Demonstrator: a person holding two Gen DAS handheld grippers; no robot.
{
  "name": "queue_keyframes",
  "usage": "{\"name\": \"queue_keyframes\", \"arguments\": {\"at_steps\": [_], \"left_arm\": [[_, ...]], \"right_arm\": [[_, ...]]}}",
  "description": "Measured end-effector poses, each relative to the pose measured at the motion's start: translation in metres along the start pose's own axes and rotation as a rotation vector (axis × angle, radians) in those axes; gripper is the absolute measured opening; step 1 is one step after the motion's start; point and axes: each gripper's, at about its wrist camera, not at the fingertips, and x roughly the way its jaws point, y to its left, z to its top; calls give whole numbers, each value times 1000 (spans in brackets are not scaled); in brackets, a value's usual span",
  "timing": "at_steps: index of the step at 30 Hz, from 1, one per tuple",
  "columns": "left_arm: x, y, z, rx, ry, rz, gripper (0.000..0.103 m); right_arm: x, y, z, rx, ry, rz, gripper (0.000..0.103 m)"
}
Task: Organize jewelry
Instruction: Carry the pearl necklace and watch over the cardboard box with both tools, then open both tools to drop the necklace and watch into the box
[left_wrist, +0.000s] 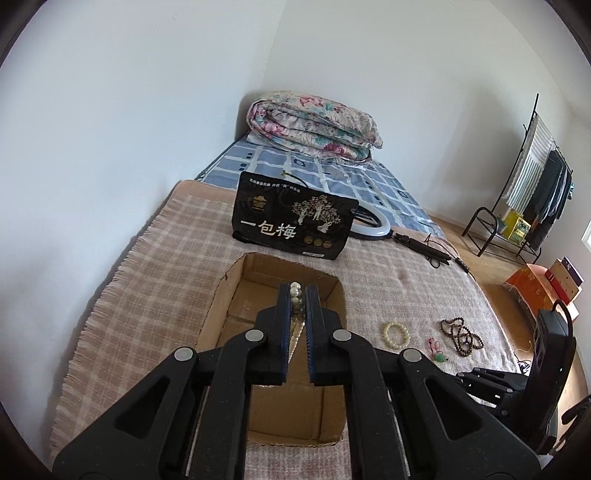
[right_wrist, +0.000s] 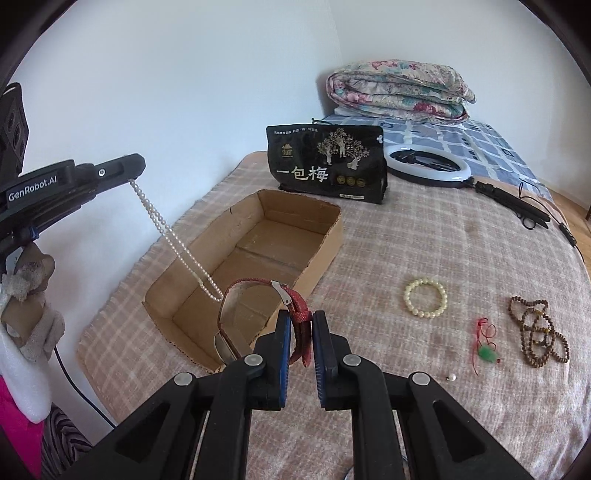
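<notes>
**Two Pieces Aloft, Box Bare**

While the cardboard box lay with nothing visible inside, you held both loads above it: your left gripper was clamped on a pearl necklace dangling toward the box's near end, and your right gripper was pinched on a red-strapped watch over its near rim. At about three o'clock of the box, four pieces waited on the checked blanket: a cream bead bracelet, a jade charm on red cord, a brown bead strand and one loose pearl.
</notes>
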Motion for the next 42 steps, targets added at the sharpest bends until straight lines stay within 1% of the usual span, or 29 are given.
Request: {"name": "queue_keyframes", "arguments": {"at_steps": [6, 9, 19, 23, 24, 26, 27, 29, 30, 31, 32, 33, 35, 37, 39, 42], "left_arm": [[10, 28, -14, -27, 53, 29, 5], [14, 36, -22, -32, 76, 38, 5], [34, 42, -30, -48, 136, 52, 5], [39, 37, -32, -30, 144, 65, 5], [40, 37, -33, -28, 151, 68, 5], [43, 37, -34, -26, 164, 78, 5], [45, 36, -35, -23, 171, 84, 5], [48, 37, -36, -23, 185, 95, 8], [49, 38, -36, -25, 188, 99, 19], [50, 38, -37, -27, 187, 99, 33], [50, 38, -37, -27, 187, 100, 39], [51, 38, -38, -28, 187, 103, 48], [50, 39, -38, -32, 182, 103, 49], [50, 39, -38, -32, 182, 105, 49], [50, 38, -37, -31, 182, 107, 49], [50, 37, -37, -28, 182, 107, 49]], "right_arm": [[29, 12, 12, -16, 29, 20, 10], [41, 18, 19, -39, 37, 12, 10], [78, 25, 37, -71, 71, -8, 10], [90, 20, 41, -54, 83, 11, 11], [91, 20, 41, -48, 83, 18, 16], [94, 19, 42, -42, 79, 22, 21], [95, 19, 42, -41, 74, 20, 29], [94, 18, 43, -40, 64, 18, 36], [93, 18, 44, -38, 61, 20, 42], [93, 17, 44, -38, 56, 17, 47], [91, 16, 44, -38, 48, 9, 56], [90, 14, 44, -39, 40, 0, 64], [87, 11, 45, -38, 30, -11, 69], [83, 8, 45, -39, 23, -13, 70], [79, 5, 45, -46, 15, -22, 77], [75, -2, 42, -43, 1, -37, 81]]}}
